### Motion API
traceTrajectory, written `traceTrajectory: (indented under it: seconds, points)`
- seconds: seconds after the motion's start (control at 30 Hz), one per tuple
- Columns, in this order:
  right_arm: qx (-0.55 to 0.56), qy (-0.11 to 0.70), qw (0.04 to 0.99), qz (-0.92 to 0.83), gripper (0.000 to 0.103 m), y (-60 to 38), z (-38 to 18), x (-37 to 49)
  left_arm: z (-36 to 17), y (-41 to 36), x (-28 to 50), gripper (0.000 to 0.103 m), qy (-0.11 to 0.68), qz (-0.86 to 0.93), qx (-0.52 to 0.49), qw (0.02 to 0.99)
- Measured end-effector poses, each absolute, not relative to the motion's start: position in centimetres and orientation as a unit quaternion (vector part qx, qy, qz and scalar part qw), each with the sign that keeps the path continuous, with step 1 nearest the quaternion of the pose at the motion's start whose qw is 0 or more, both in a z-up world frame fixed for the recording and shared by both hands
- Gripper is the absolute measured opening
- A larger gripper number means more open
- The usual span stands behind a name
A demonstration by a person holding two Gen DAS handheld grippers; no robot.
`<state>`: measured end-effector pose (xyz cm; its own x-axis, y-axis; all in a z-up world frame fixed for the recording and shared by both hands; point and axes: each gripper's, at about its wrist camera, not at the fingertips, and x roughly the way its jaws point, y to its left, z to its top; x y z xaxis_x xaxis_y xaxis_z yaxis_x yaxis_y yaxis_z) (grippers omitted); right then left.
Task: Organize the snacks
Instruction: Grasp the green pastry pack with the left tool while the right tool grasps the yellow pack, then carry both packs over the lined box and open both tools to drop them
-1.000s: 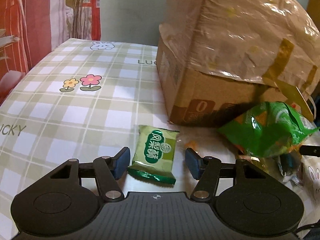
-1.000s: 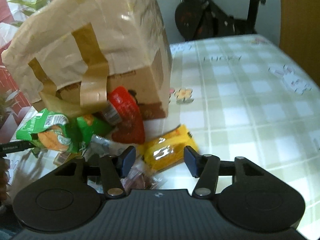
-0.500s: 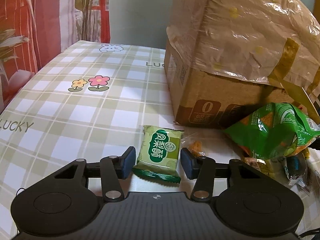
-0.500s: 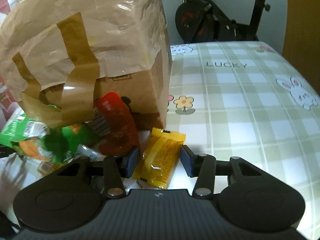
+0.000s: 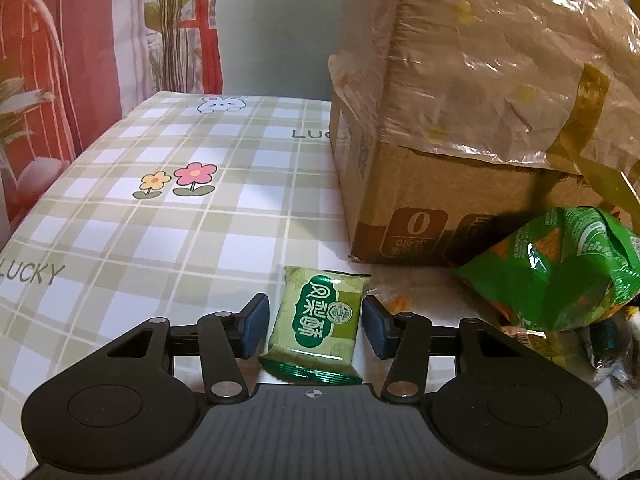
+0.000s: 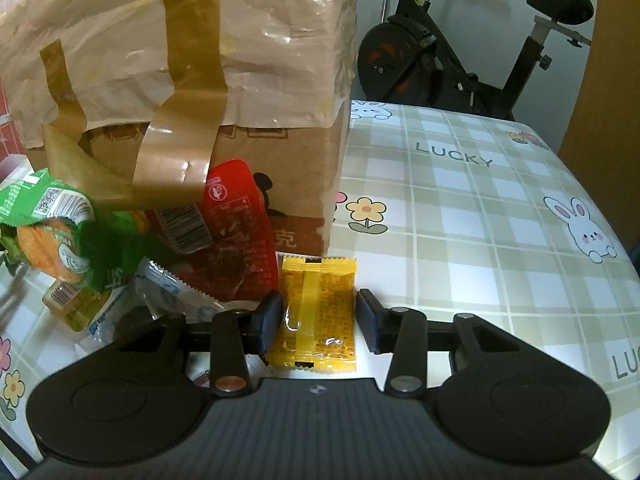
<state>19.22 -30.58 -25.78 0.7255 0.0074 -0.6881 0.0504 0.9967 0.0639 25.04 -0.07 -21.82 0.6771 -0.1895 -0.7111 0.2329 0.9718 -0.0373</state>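
A small green pastry packet (image 5: pixel 318 322) sits between the fingers of my left gripper (image 5: pixel 314 326); the jaws stand close on both sides, small gaps still showing. A yellow snack packet (image 6: pixel 316 314) lies between the fingers of my right gripper (image 6: pixel 318 324), the left pad touching it, the right pad just apart. Both packets rest on the checked tablecloth (image 5: pixel 168 216). A green chips bag (image 5: pixel 556 276) lies right of the left gripper; it also shows in the right wrist view (image 6: pixel 52 232) beside a red pouch (image 6: pixel 236 232).
A taped cardboard box (image 5: pixel 472 128) wrapped in plastic stands just behind the snacks; it also shows in the right wrist view (image 6: pixel 192 80). More small wrapped snacks (image 6: pixel 120 300) lie piled at its foot. An exercise bike (image 6: pixel 460 44) stands beyond the table's far edge.
Both grippers have narrowed around their packets. The right gripper moved to line up with the yellow packet, which now lies straight between its fingers. The left view rose slightly.
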Motion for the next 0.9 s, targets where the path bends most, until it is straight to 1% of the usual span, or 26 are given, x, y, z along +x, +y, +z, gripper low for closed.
traceTrajectory:
  seconds: [0.03, 0.07, 0.1, 0.27, 0.37, 0.53, 0.77, 0.9]
  points:
    - [0.042, 0.368, 0.929, -0.012, 0.04, -30.7, -25.8, 19.2, -21.9, -0.2, 24.9, 0.052, 0.384, -0.112, 0.033, 0.916]
    - [0.045, 0.366, 0.929, -0.011, 0.04, -30.9, -25.9, 19.1, -21.9, -0.2, 24.9, 0.046, 0.382, -0.11, 0.038, 0.917]
    - [0.051, 0.364, 0.93, -0.01, 0.039, -31.1, -25.9, 19.0, -21.9, -0.1, 24.8, 0.043, 0.38, -0.106, 0.041, 0.918]
    - [0.09, 0.356, 0.93, -0.006, 0.036, -32.2, -25.8, 18.3, -21.4, 1.3, 23.8, 0.043, 0.375, -0.112, 0.005, 0.92]
    - [0.108, 0.342, 0.933, -0.004, 0.035, -32.5, -25.1, 17.3, -20.4, 2.1, 22.9, 0.043, 0.363, -0.112, -0.01, 0.925]
    - [0.106, 0.307, 0.946, -0.012, 0.035, -33.2, -22.9, 15.8, -17.7, 3.0, 22.0, 0.043, 0.334, -0.115, -0.032, 0.935]
    - [0.107, 0.222, 0.969, -0.008, 0.035, -33.9, -17.7, 14.0, -11.7, 2.9, 21.4, 0.043, 0.25, -0.131, -0.041, 0.959]
    - [0.116, 0.16, 0.98, 0.002, 0.035, -34.4, -13.9, 13.5, -7.9, 1.9, 21.5, 0.043, 0.196, -0.14, -0.042, 0.97]
